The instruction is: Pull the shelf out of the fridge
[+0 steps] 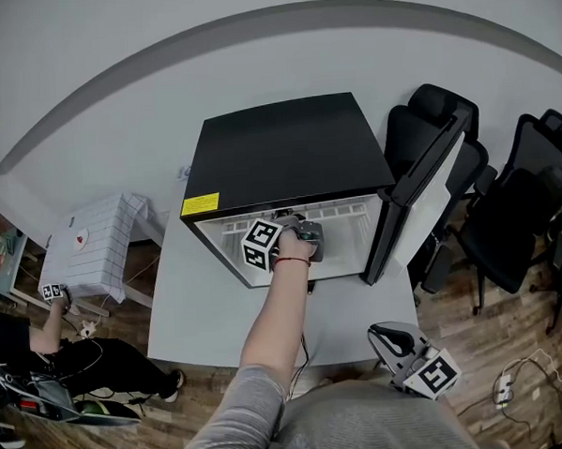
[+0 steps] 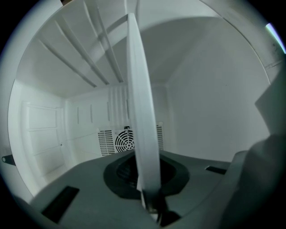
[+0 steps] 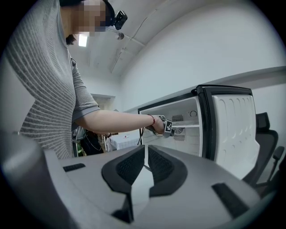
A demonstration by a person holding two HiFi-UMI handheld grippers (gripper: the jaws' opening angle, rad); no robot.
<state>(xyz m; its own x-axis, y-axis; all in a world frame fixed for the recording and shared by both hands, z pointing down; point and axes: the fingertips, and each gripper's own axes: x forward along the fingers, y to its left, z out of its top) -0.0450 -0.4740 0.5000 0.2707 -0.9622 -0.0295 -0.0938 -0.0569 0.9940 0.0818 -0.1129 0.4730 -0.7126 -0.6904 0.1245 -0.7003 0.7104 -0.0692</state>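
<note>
So the little black-topped fridge [image 1: 286, 143] sits along the far edge of the white tabletop [image 1: 211, 316], leaving the near half bare. Its door [image 1: 420, 193] is swung wide open and hangs past the tabletop's right edge. There's a yellow sticker [image 1: 200, 204] on the front left corner of the fridge top.

The left gripper [image 1: 305, 234] is reaching level into the open front, arm stretched out from a grey sleeve and left hand [image 1: 292, 248] wrapped around the handle. From the left gripper view, the gripper [image 2: 149, 179] is rolled on its side, so the white shelf [image 2: 140, 112] shows edge-on as a tall strip running straight down into the jaws. The jaws are clamped on its front edge. The shelf is fully inside the fridge, seated in the cabinet, and the round fan grille [image 2: 124, 141] is visible on the back wall behind it. From the side you can see the same shelf [image 3: 190, 126] sitting level, about halfway up the white interior.

The right gripper [image 1: 390, 340] isn't doing anything. It's held low by the person's right side, off the tabletop's near right corner. In the right gripper view, the gripper [image 3: 146, 161] has its jaws drawn together with nothing between them.

A couple of black office chairs [image 1: 533, 196] stand on the wood floor to the right. A small cloth-covered side table [image 1: 99, 242] is off to the left.
</note>
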